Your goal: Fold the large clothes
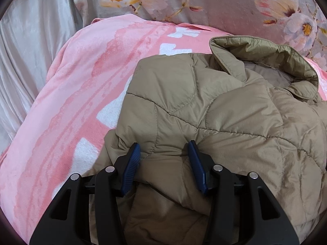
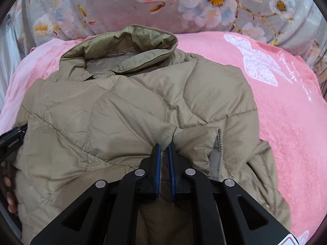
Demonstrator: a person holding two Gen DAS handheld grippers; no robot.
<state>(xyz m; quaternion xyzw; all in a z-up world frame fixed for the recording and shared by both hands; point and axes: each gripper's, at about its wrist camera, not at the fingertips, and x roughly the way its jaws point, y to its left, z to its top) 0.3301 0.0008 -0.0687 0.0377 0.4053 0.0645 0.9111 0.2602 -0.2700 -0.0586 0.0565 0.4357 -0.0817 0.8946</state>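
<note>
A tan quilted puffer jacket (image 1: 214,110) lies on a pink blanket (image 1: 77,94), collar (image 1: 265,53) at the far side. My left gripper (image 1: 164,149) is open, its blue pads either side of a fold at the jacket's near left edge, without pinching it. In the right wrist view the jacket (image 2: 122,106) fills the middle, collar (image 2: 126,47) at the top. My right gripper (image 2: 164,148) is shut on a fold of the jacket near a folded-in sleeve cuff (image 2: 204,140). The left gripper's body (image 2: 12,140) shows at the left edge.
A grey floral cover (image 2: 184,2) runs along the back of the bed. The pink blanket (image 2: 286,112) with a white butterfly print (image 2: 257,65) extends right. White satin fabric (image 1: 30,40) hangs at the left. A hand (image 2: 9,194) shows at the left edge.
</note>
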